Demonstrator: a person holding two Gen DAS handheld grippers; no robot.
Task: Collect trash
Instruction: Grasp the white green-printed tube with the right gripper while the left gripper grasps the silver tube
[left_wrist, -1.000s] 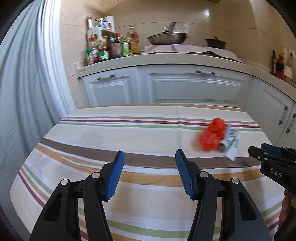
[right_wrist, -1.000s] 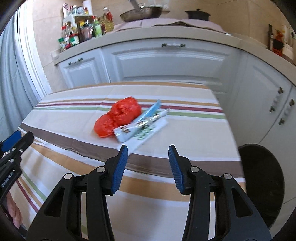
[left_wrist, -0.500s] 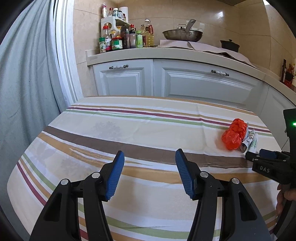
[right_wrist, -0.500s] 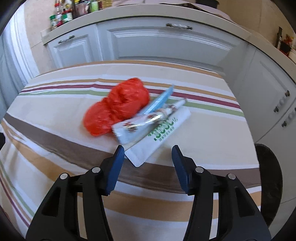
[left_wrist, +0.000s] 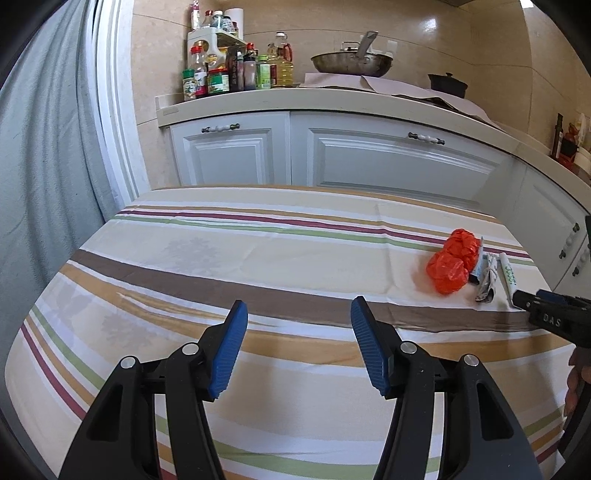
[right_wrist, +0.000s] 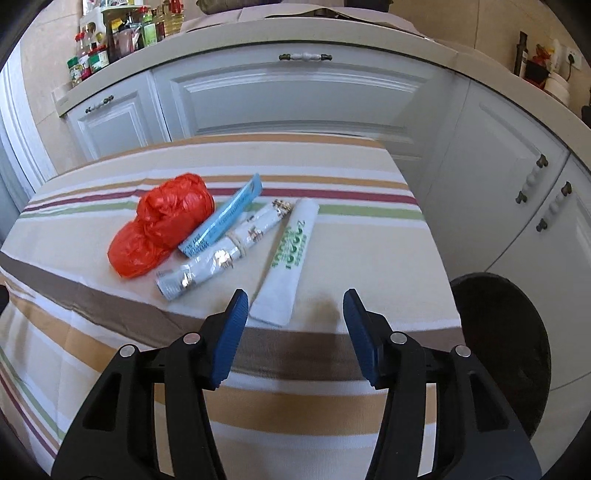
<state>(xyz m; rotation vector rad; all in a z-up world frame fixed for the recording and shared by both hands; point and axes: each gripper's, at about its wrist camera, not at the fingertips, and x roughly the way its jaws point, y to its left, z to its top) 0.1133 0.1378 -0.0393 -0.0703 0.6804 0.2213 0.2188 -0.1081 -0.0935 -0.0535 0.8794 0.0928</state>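
A: What has changed over the last second, as seen from the right wrist?

B: The right claw (right_wrist: 291, 308) has come forward and down toward the litter; the four pieces now fill the middle of its view, where a second ago they lay farther off. Its jaws have also spread and now stand moderately wide, with nothing between them. The near end of the white packet (right_wrist: 286, 273) lies just ahead of the left finger.

A: And the left claw?

B: The left claw (left_wrist: 299, 319) hangs over a bare stretch of the striped worktop (left_wrist: 229, 258), jaws moderately wide and empty. It has hardly shifted. The right claw's tip shows at the right edge of its view.

A: What does that mean for the task?

B: Judged from this, collecting has not begun: nothing is lifted. The right claw seems lined up for a first pick, probably the white packet.

A: Where does the litter lie?

B: Near the worktop's far right corner, in one cluster: a crumpled red bag (right_wrist: 162, 229), a blue strip (right_wrist: 225, 218) leaning against it, a silver wrapper (right_wrist: 221, 253) beside that, then the white packet, apart from the wrapper.

A: Any containers?

B: A dark round bin (right_wrist: 502, 343) stands on the floor just beyond the worktop's right edge. Its inside is too dark to tell what, if anything, it holds.
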